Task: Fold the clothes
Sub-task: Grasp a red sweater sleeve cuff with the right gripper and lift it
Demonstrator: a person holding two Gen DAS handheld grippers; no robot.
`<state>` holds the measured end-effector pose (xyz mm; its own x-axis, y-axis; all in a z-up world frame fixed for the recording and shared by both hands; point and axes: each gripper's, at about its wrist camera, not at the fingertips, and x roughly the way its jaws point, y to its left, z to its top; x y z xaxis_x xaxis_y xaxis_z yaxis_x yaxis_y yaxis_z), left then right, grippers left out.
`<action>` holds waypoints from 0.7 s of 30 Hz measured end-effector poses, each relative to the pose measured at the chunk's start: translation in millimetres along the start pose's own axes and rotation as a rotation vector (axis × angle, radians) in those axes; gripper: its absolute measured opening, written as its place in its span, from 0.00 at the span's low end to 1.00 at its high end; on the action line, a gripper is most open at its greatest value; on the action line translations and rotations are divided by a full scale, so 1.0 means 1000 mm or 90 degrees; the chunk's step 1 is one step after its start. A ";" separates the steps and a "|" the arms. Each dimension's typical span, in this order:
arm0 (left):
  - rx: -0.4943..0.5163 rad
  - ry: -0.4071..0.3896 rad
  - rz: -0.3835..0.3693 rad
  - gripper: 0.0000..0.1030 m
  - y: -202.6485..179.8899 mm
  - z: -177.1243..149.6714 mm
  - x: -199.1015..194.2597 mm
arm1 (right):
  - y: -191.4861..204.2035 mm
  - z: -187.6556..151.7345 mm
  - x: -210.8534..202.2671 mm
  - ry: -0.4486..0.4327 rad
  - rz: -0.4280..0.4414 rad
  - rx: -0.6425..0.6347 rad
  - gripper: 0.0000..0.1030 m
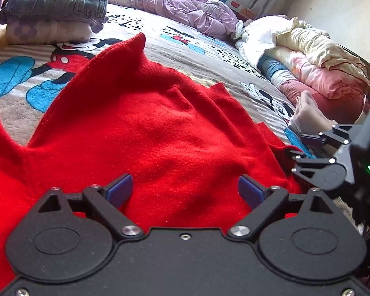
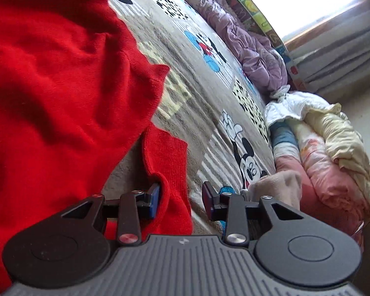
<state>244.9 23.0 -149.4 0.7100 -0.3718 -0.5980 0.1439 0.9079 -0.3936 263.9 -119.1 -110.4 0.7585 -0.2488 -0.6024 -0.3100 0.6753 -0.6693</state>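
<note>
Two grippers sit low over your bed (image 1: 209, 56); a red sweater (image 1: 140, 128) lies rumpled across its cartoon-print cover; your left gripper (image 1: 185, 190) hovers above the sweater's body, jaws wide, gripping nothing; your right gripper (image 2: 180, 202) is at the sweater's right edge, jaws partly open, a cuff (image 2: 170, 172) between them, touching the left pad only; folded jeans (image 1: 56, 5) are stacked at the far left; bundled bedding (image 2: 333, 148) lines the right side.
</note>
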 end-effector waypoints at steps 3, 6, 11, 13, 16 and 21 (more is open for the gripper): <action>-0.004 0.001 -0.004 0.90 0.001 0.000 0.000 | -0.016 -0.003 0.007 0.006 0.021 0.065 0.35; -0.007 0.001 -0.007 0.90 0.002 0.001 0.001 | -0.037 -0.013 0.009 0.012 0.058 0.158 0.24; -0.008 0.003 -0.008 0.90 0.003 0.001 0.002 | -0.094 -0.053 0.009 -0.016 0.160 0.448 0.05; -0.007 0.003 -0.008 0.90 0.002 0.001 0.002 | -0.108 -0.068 0.002 -0.043 0.171 0.509 0.05; -0.005 0.003 -0.006 0.90 0.002 0.000 0.002 | -0.123 -0.091 -0.008 -0.081 0.183 0.581 0.05; -0.002 0.003 -0.003 0.90 0.001 -0.001 0.002 | -0.139 -0.128 -0.021 -0.137 0.190 0.672 0.05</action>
<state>245.9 23.0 -152.3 0.7061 -0.3768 -0.5996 0.1451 0.9057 -0.3983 217.6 -296.4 -59.8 0.8499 0.0776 -0.5212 0.0687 0.9643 0.2556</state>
